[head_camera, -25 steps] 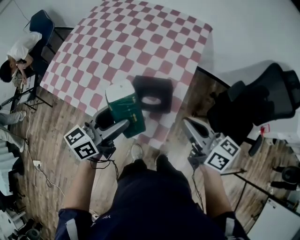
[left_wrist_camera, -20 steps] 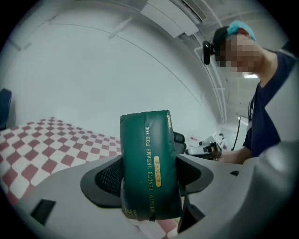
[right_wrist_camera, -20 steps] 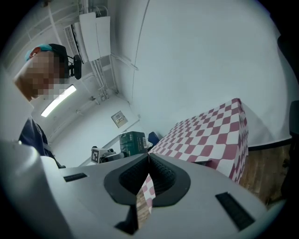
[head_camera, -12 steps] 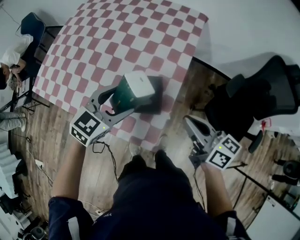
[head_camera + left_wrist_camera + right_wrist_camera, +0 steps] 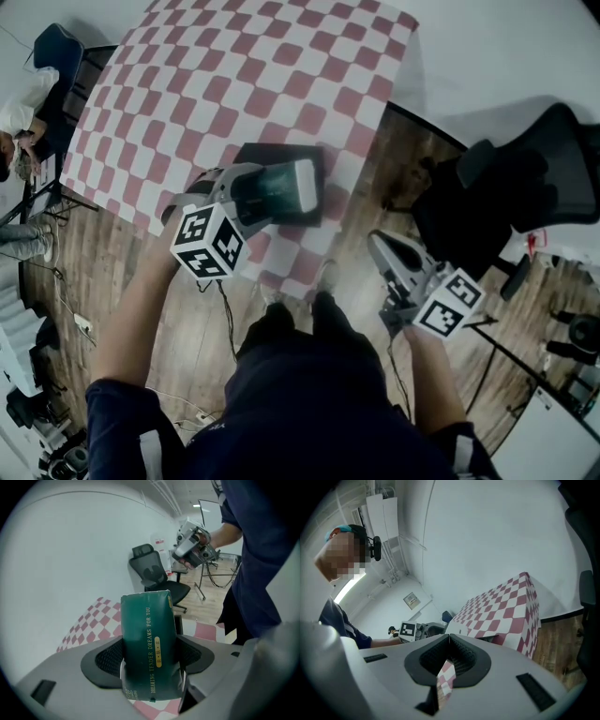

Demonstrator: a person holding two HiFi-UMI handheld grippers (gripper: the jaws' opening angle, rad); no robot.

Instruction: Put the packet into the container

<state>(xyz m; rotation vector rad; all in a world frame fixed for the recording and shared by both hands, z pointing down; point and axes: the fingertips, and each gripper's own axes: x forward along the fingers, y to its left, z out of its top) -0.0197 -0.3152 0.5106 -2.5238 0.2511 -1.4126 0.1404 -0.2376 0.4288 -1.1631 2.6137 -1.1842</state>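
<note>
1. Closest to the body, the right gripper (image 5: pixel 379 247) hangs over the wooden floor (image 5: pixel 84 272), off the table's near corner. In the right gripper view its jaws (image 5: pixel 449 640) are pressed together at the tips with nothing between them.
2. Further out, the left gripper (image 5: pixel 267 192) reaches over the table's near edge. Its jaws are clamped on the 2 sides of the packet (image 5: pixel 149 639), as the left gripper view (image 5: pixel 150 656) shows.
3. The packet (image 5: pixel 281 187) is dark green with gold lettering and a pale end. It is held over the black container (image 5: pixel 272 152); whether it touches the container I cannot tell.
4. The container sits on the near part of the table (image 5: pixel 281 66), which wears a red-and-white checked cloth.
5. A black office chair (image 5: pixel 525 187) stands on the floor to the right of the table.
6. At the far left, beyond the table, a person (image 5: pixel 23 103) sits bent forward.
</note>
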